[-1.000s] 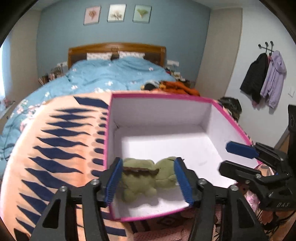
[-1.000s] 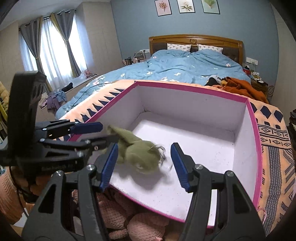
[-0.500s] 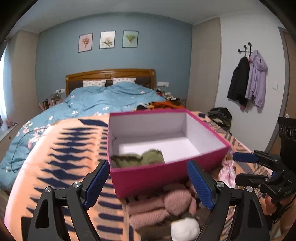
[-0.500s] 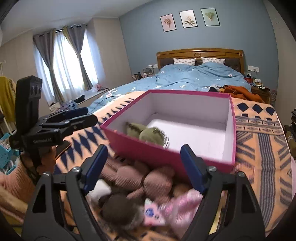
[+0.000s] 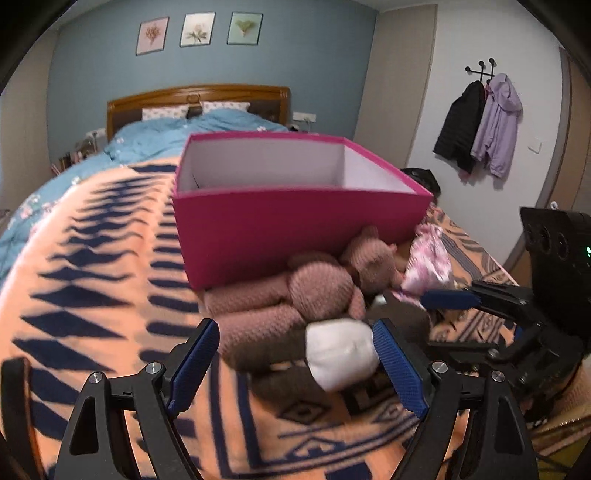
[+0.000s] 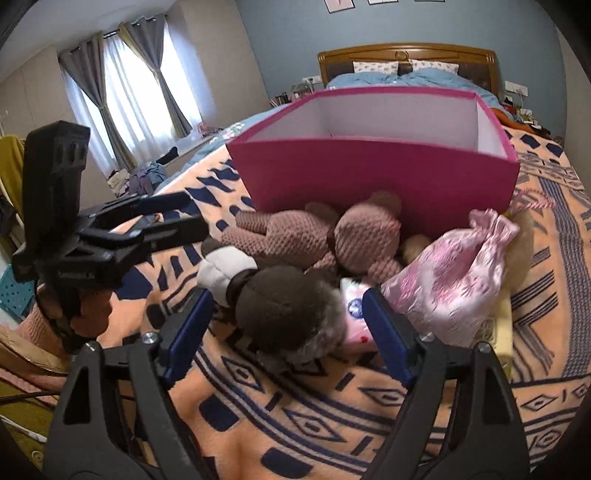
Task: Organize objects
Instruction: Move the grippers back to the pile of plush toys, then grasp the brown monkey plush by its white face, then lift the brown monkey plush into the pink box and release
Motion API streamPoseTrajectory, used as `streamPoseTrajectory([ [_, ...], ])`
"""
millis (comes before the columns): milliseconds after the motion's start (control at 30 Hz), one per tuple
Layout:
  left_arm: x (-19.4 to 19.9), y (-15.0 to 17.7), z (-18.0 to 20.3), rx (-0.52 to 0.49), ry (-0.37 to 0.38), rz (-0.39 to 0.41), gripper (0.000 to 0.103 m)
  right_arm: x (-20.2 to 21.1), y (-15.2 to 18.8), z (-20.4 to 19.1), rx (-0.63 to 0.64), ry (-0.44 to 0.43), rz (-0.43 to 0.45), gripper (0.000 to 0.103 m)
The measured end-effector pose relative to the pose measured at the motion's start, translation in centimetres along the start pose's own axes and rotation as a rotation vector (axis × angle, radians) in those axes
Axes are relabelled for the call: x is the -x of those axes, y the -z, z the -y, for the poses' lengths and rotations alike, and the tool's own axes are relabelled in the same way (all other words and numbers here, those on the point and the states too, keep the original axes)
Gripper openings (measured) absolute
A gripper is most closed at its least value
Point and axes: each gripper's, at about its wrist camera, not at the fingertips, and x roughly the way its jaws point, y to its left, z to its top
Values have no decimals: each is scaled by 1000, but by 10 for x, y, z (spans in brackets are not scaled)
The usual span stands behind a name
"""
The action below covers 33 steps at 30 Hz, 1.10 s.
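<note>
- The magenta cardboard box with a pale lining (image 5: 295, 229) stands open-topped on the peach fleece blanket with navy diamond patterns (image 5: 96, 280); neither view sees down to its floor.
- Against the box's near wall lies a heap of soft toys: a dusty-pink waffle-knit plush bear (image 6: 317, 236), a dark brown fuzzy plush with a white rounded end (image 6: 284, 306), and a shiny pink satin drawstring pouch (image 6: 454, 280).
- The left gripper (image 5: 295, 365) has its blue ribbed pads spread wide, framing the plush's white end (image 5: 340, 350) without pressing it.
- The right gripper (image 6: 284, 325) is equally wide, its pads flanking the brown fuzzy body, not visibly clamping.
- Only the right wrist view shows a flat pink-and-white packet (image 6: 354, 314) under the plush, grey curtains (image 6: 122, 85) at a window, and a hand in a pink knit sleeve (image 6: 77, 314) holding the left tool.
- Only the left wrist view shows a black and a lilac jacket on wall hooks (image 5: 480, 125) and three framed prints (image 5: 199, 29).
</note>
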Motion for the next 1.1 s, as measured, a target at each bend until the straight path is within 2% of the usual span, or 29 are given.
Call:
streamPoseTrajectory([
  [133, -6, 10, 2, 6, 38, -42, 85, -6, 3, -1, -12, -11, -13, 80],
  [300, -12, 14, 4, 18, 97, -75, 72, -17, 6, 1, -39, -16, -47, 64],
  [467, -19, 15, 8, 18, 133, -111, 54, -14, 5, 3, -51, -17, -35, 60],
  [567, -17, 15, 9, 26, 153, -108, 49, -11, 5, 4, -51, -18, -31, 59],
  [933, 0, 4, 18, -2, 157, -58, 49, 5, -5, -6, -2, -16, 32, 59],
  [1100, 11, -14, 19, -12, 159, -17, 49, 15, -14, -5, -3, -33, 53, 59],
])
